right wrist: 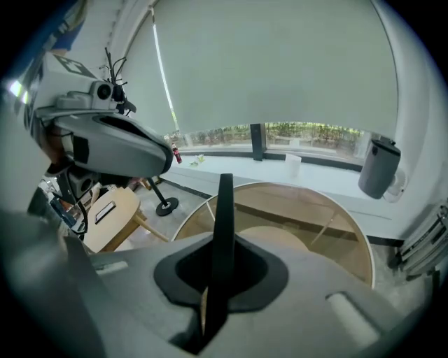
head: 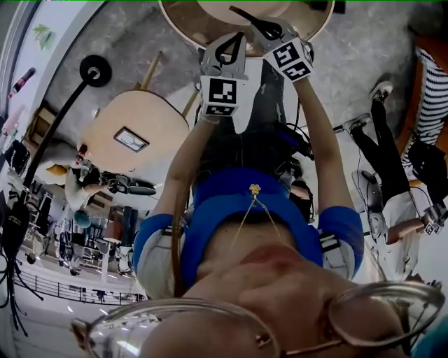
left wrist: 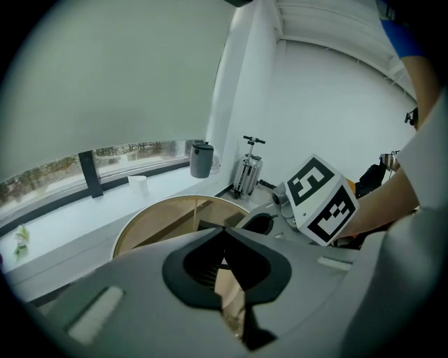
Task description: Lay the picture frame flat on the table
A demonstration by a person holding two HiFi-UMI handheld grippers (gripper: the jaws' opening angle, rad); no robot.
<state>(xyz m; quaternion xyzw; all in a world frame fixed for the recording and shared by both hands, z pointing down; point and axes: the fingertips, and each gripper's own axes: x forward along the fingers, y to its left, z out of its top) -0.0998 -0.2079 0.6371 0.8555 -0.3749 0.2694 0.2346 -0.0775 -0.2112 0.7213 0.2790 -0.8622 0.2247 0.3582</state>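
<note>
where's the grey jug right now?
On the windowsill, right of the white cup in both gripper views: the grey jug stands where the window ends.

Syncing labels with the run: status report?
Left gripper shut, empty; right gripper shut, empty. Picture frame flat on side table, ungripped. Round table ahead of both grippers.

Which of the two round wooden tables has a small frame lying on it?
The smaller, solid-topped wooden table, left in the head view; the dark-edged frame lies flat there. The larger table has a see-through top.

blue top, gold pendant, glasses
</note>
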